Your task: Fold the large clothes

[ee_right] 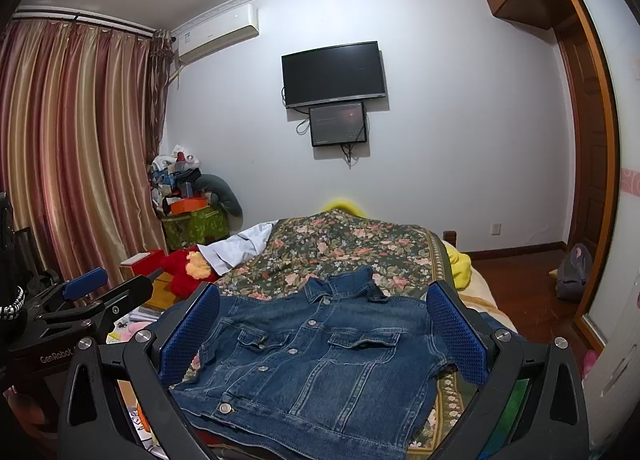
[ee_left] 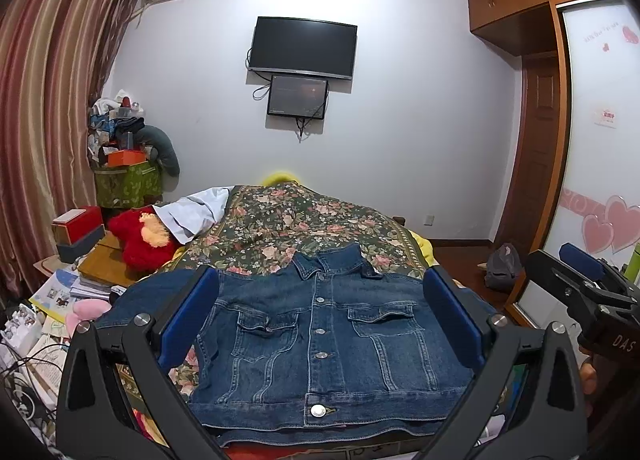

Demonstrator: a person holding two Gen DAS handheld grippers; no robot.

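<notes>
A blue denim jacket (ee_left: 324, 344) lies flat, buttoned, front up, collar away from me, on the floral bedspread (ee_left: 304, 219). It also shows in the right wrist view (ee_right: 316, 360). My left gripper (ee_left: 320, 320) is open and empty, held above the jacket, its blue pads wide apart at either side. My right gripper (ee_right: 324, 336) is open and empty too, above the jacket. The right gripper shows at the right edge of the left wrist view (ee_left: 588, 284); the left gripper shows at the left of the right wrist view (ee_right: 92, 292).
A red plush toy (ee_left: 140, 240) and a white cloth (ee_left: 192, 211) lie at the bed's left side. Boxes, books and cables (ee_left: 60, 300) crowd the left. A wardrobe (ee_left: 600, 139) stands right, with a backpack (ee_left: 504, 266) on the floor.
</notes>
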